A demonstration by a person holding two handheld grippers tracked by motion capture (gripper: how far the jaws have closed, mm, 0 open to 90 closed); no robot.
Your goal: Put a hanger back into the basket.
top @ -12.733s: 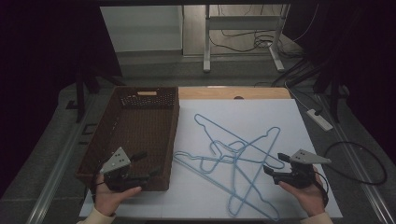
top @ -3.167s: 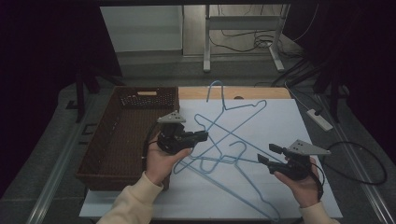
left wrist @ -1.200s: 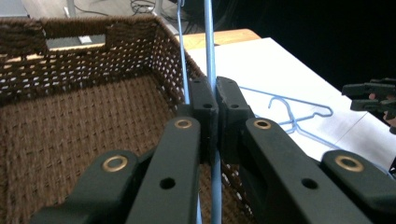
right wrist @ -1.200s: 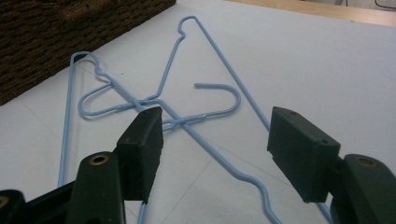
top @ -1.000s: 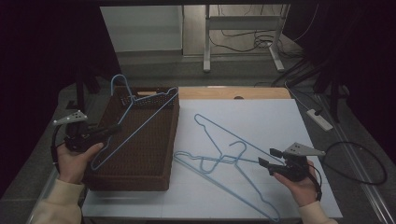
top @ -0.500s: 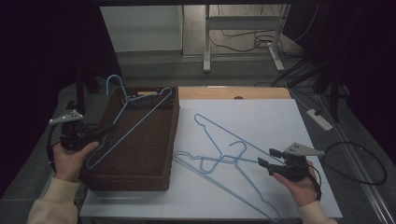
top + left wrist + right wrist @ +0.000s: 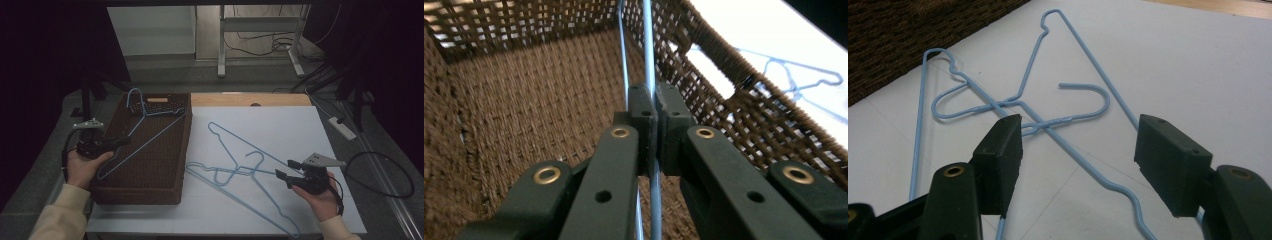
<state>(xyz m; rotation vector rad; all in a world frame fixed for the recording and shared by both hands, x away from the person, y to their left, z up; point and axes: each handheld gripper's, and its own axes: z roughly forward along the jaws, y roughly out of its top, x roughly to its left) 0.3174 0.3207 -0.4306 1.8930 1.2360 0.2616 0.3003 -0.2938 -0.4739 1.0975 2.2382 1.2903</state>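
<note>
A white sheet (image 7: 280,135) covers the surface, with a strip of bare wood (image 7: 250,99) showing at its far edge, at twelve o'clock. Around it the room is dark: a grey floor, the metal legs of another stand (image 7: 220,45) with loose cables behind, a white power strip (image 7: 343,128) at about two o'clock and a black cable loop (image 7: 382,175) at three o'clock.

A brown wicker basket (image 7: 170,145) stands at nine o'clock on the surface. The left claw (image 7: 118,142), held just outside the basket's left rim, is pressed together on the wire of a blue hanger (image 7: 150,130). That hanger slants over the basket's inside, its hook (image 7: 134,97) up at the far left corner. Two more blue hangers (image 7: 240,167) lie crossed on the sheet, between the basket and the right claw (image 7: 281,170), which sits at about four o'clock with its jaws spread, gripping nothing.

The left claw's own view gives what the high view cannot: the wire (image 7: 650,60) runs straight up between the two touching pads (image 7: 642,107), with the woven floor (image 7: 539,105) of the basket below and a handle slot (image 7: 709,75) in its wall. The right claw's own view shows its pads (image 7: 1003,150) standing wide on either side of the crossed hangers (image 7: 1043,122), one hook (image 7: 1093,100) curling open on the sheet; whether a pad touches a wire cannot be told.
</note>
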